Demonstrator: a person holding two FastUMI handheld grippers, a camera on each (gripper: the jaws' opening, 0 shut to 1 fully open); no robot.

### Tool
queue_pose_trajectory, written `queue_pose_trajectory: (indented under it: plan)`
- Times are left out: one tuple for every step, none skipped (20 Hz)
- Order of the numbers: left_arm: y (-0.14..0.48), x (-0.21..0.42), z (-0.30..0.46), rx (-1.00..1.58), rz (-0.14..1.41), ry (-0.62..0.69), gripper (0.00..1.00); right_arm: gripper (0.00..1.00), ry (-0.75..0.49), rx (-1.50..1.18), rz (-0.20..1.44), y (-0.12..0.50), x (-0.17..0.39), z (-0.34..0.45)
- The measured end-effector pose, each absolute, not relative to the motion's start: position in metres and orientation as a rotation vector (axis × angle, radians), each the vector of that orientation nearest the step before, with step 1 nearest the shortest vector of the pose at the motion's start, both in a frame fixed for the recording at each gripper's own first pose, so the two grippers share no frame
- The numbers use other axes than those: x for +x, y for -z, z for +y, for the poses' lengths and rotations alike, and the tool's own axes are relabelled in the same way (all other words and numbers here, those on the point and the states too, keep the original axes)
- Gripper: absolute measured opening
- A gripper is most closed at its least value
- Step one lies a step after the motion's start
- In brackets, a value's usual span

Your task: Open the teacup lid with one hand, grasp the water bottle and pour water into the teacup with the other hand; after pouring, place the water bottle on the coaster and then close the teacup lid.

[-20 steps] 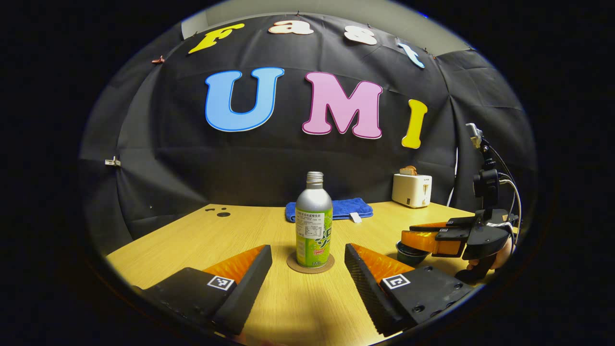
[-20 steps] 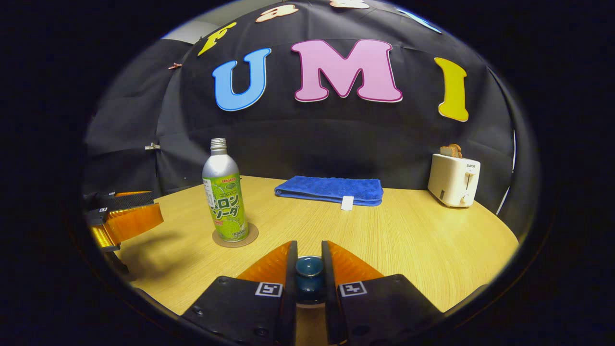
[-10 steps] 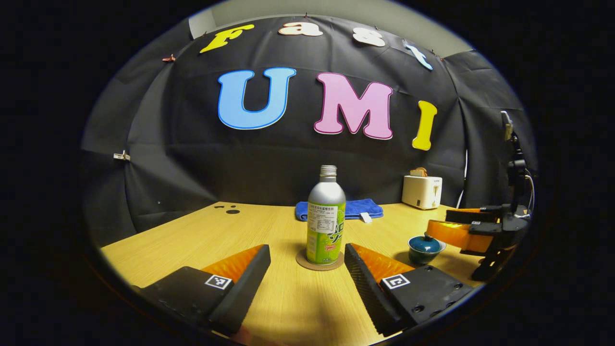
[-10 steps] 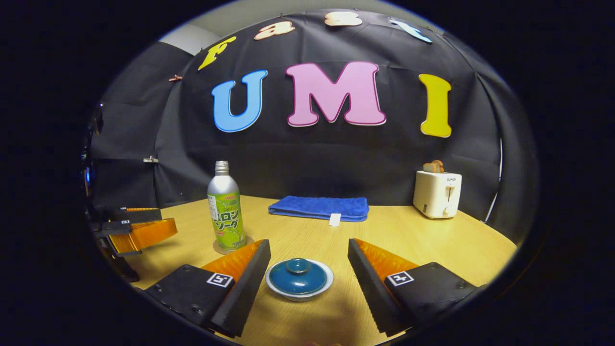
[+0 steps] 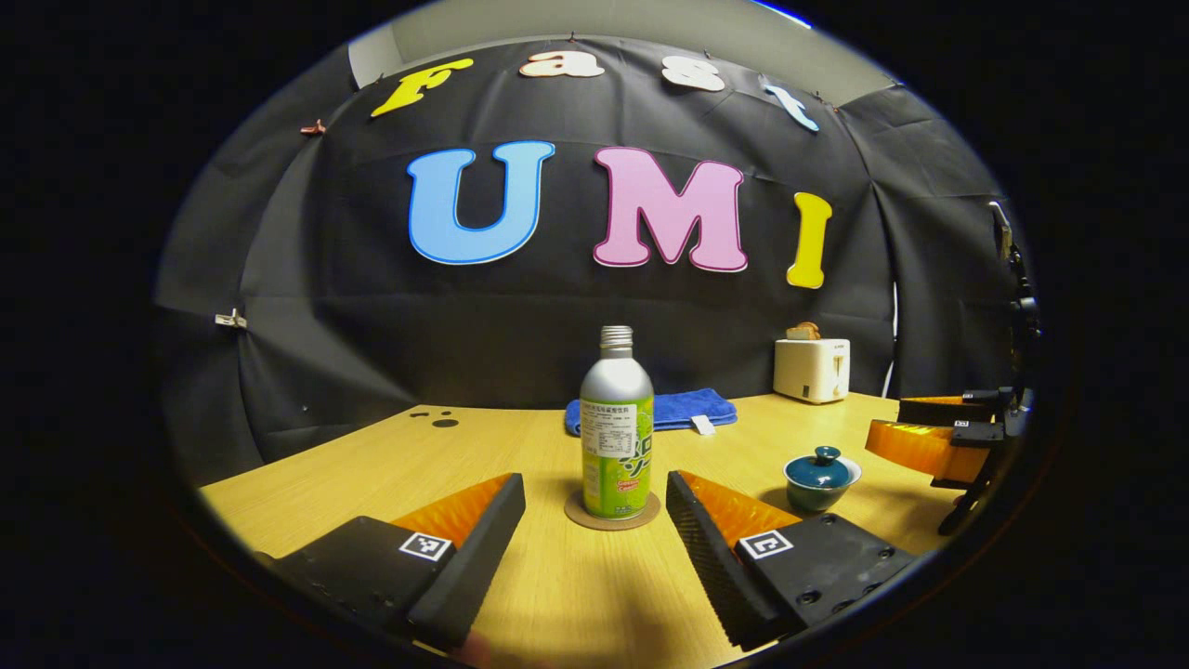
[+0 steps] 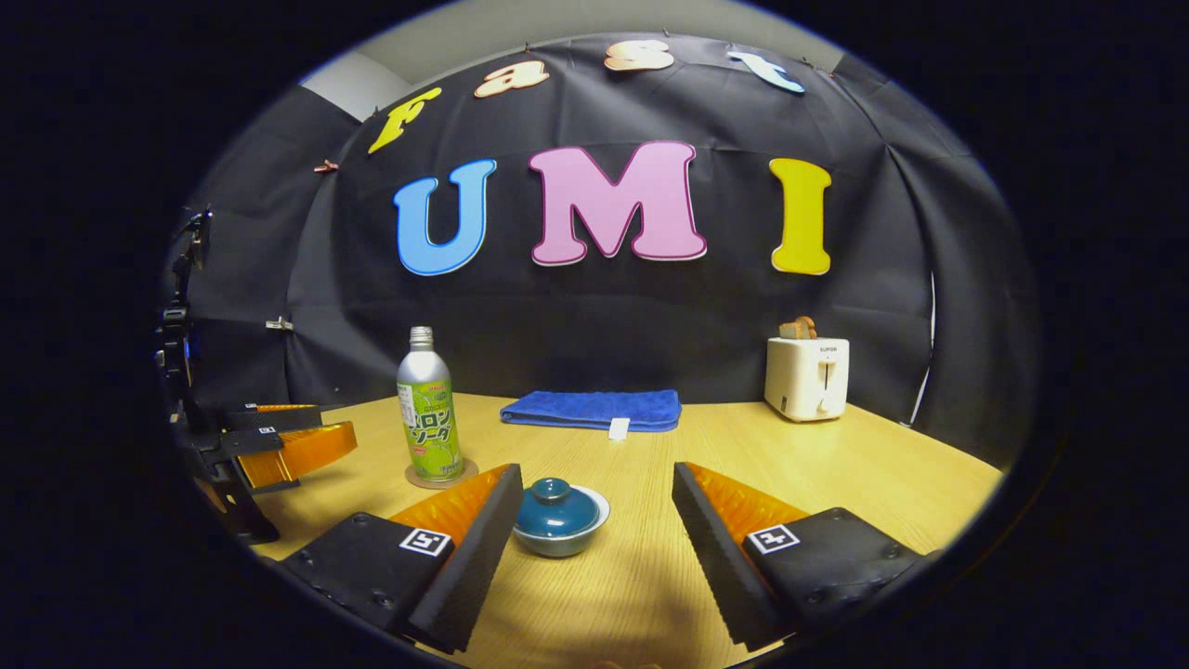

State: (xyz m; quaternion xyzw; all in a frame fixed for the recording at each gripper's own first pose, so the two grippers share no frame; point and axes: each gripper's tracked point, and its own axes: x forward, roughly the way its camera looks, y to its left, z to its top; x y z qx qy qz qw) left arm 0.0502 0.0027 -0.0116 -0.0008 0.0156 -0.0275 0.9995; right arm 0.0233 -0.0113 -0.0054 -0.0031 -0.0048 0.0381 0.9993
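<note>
- While both grippers are held spread and empty, the left gripper [image 5: 594, 520] is seen nearest in the left gripper view, its jaws wide apart on either side of the water bottle [image 5: 616, 427] without touching it.
- Just ahead at 12 o'clock, the water bottle is stood upright on the coaster [image 5: 612, 512], uncapped as far as can be told.
- At about 2 o'clock, the teacup [image 5: 821, 475] is found with its lid [image 5: 820, 465] seated; the task is judged essentially finished.
- In the right gripper view, the right gripper [image 6: 594, 520] is spread wide, with the teacup [image 6: 557, 517] just beside its left finger [image 6: 469, 548].
- Farther back, a blue towel [image 6: 592, 410] and a toaster [image 6: 806, 376] are set near the wall.
- A careless sideways swing of that finger could nudge the teacup and unseat the lid; likewise, the tall bottle could be toppled and spilled if clipped by either left finger.
</note>
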Motion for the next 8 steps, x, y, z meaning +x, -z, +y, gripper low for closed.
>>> queue_pose_trajectory:
  plan:
    - [0.0118, 0.0503, 0.0009, -0.001, 0.03, 0.065, 0.96, 1.0, -0.071, -0.005, -0.01, 0.0046, 0.0237, -0.0114]
    - [0.0115, 0.0505, 0.0007, 0.0, 0.03, 0.07, 0.96, 1.0, -0.069, -0.007, -0.008, 0.0051, 0.0246, -0.0114]
    - [0.0114, 0.0501, 0.0004, -0.001, 0.03, 0.073, 0.96, 1.0, -0.072, -0.007, -0.01, 0.0051, 0.0239, -0.0111]
    - [0.0111, 0.0499, 0.0012, -0.001, 0.029, 0.074, 0.96, 1.0, -0.071, -0.007, -0.01, 0.0053, 0.0244, -0.0107]
    - [0.0117, 0.0499, 0.0006, -0.001, 0.03, 0.075, 0.96, 1.0, -0.071, -0.006, -0.011, 0.0051, 0.0247, -0.0107]
    - [0.012, 0.0509, 0.0006, -0.001, 0.029, 0.074, 0.96, 1.0, -0.071, -0.007, -0.01, 0.0058, 0.0247, -0.0106]
    - [0.0108, 0.0507, 0.0013, 0.0, 0.029, 0.071, 0.96, 1.0, -0.07, -0.006, -0.011, 0.0054, 0.0244, -0.0107]
    - [0.0114, 0.0506, 0.0012, -0.001, 0.029, 0.07, 0.96, 1.0, -0.07, -0.007, -0.011, 0.0054, 0.0251, -0.0105]
